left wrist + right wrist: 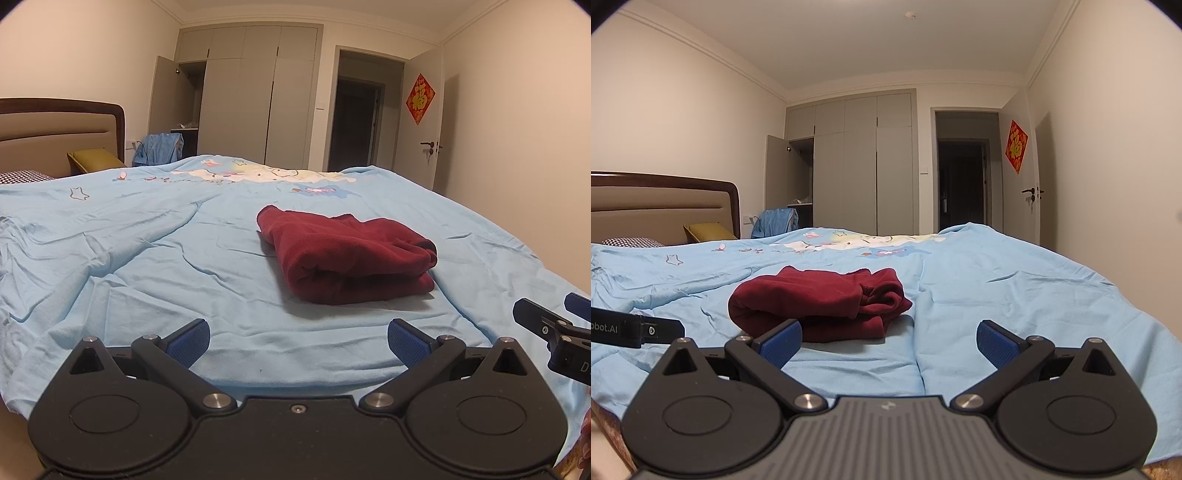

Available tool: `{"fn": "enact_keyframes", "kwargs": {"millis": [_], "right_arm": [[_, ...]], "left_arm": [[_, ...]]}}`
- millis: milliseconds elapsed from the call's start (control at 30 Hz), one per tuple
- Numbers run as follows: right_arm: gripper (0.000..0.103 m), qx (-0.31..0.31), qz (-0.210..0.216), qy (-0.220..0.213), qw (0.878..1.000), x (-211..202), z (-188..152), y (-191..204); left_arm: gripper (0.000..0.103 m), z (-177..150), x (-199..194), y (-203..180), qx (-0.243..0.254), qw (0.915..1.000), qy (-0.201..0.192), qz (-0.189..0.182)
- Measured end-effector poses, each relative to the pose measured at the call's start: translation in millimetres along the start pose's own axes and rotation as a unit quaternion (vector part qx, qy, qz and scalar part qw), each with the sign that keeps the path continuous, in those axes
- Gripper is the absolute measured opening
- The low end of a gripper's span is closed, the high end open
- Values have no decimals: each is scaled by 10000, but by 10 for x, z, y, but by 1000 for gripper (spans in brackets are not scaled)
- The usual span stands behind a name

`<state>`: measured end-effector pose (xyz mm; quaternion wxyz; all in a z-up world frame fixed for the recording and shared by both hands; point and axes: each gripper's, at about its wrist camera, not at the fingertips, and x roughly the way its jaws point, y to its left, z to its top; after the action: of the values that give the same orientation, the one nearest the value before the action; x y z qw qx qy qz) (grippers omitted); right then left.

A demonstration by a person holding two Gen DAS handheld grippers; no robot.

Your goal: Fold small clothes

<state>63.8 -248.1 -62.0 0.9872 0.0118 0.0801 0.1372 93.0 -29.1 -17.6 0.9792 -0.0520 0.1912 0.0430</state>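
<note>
A dark red garment (347, 254) lies folded into a thick bundle on the light blue bedspread (147, 251). My left gripper (298, 341) hovers open in front of it, a short way back, with nothing between its blue pads. In the right wrist view the same red garment (816, 302) sits just ahead and left of centre. My right gripper (889, 341) is open too, its left pad (781, 341) close in front of the bundle's near edge. The right gripper's fingers (546, 325) show at the right edge of the left wrist view.
The bedspread (997, 295) is wrinkled, with a cartoon print at the far side. A headboard (62, 129) and yellow pillow (98, 158) stand at the left. A wardrobe (255, 96) with one door open and a doorway (354, 122) are behind the bed.
</note>
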Motion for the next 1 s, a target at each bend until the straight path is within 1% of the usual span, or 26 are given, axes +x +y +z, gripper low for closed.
{"fn": "enact_keyframes", "kwargs": {"millis": [1000], "right_arm": [[103, 16, 2, 16, 10000, 3, -12, -2]], "left_arm": [[102, -42, 21, -6, -10, 10000, 54, -8]]}}
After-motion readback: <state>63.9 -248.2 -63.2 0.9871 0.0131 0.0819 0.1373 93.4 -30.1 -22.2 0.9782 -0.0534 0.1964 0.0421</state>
